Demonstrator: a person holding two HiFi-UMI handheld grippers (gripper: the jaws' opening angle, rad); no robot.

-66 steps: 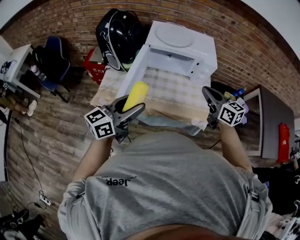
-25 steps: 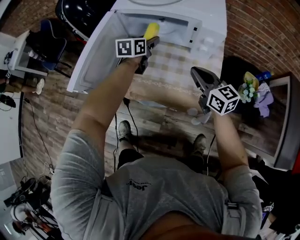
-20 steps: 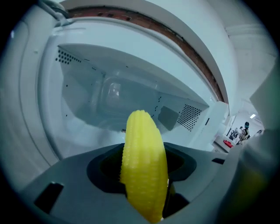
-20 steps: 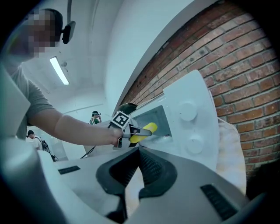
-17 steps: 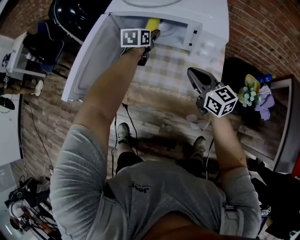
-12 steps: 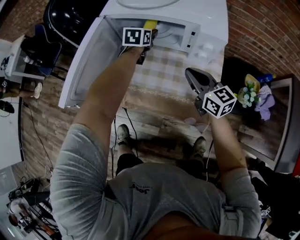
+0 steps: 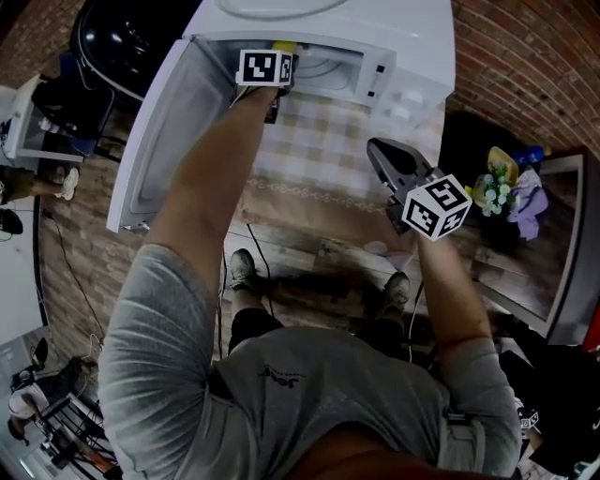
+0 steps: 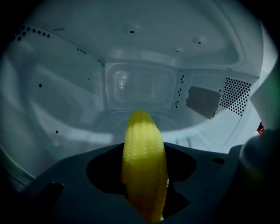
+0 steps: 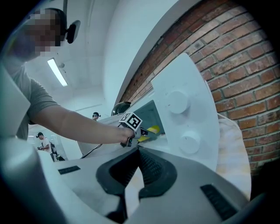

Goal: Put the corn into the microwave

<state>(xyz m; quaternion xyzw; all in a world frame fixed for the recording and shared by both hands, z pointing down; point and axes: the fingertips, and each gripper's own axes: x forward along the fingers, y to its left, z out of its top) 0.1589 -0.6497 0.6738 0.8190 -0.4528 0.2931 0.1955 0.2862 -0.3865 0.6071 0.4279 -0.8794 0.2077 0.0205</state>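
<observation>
A white microwave (image 7: pixel 412 56) stands on the table with its door (image 7: pixel 164 131) swung open to the left. My left gripper (image 7: pixel 277 58) reaches into the cavity and is shut on a yellow corn cob (image 8: pixel 142 148). In the left gripper view the cob points toward the back wall, above the cavity floor. My left gripper (image 8: pixel 143 175) grips the cob at its near half. From the head view only a sliver of corn (image 7: pixel 281 44) shows. My right gripper (image 7: pixel 377 148) hangs shut and empty over the table, in front of the microwave's knobs (image 9: pixel 177 101). In the right gripper view my right gripper (image 9: pixel 139 153) shows the corn (image 9: pixel 153 129) at the cavity mouth.
A checked cloth (image 7: pixel 328 141) covers the table in front of the microwave. A black rounded object (image 7: pixel 122 28) sits at the far left. A bunch of flowers (image 7: pixel 502 183) lies right of the table, by the brick wall (image 7: pixel 525 66). Wooden floor shows below the table edge.
My left gripper has carried the corn from in front of my chest up to the microwave and then deeper into the cavity. The right gripper has barely shifted.
</observation>
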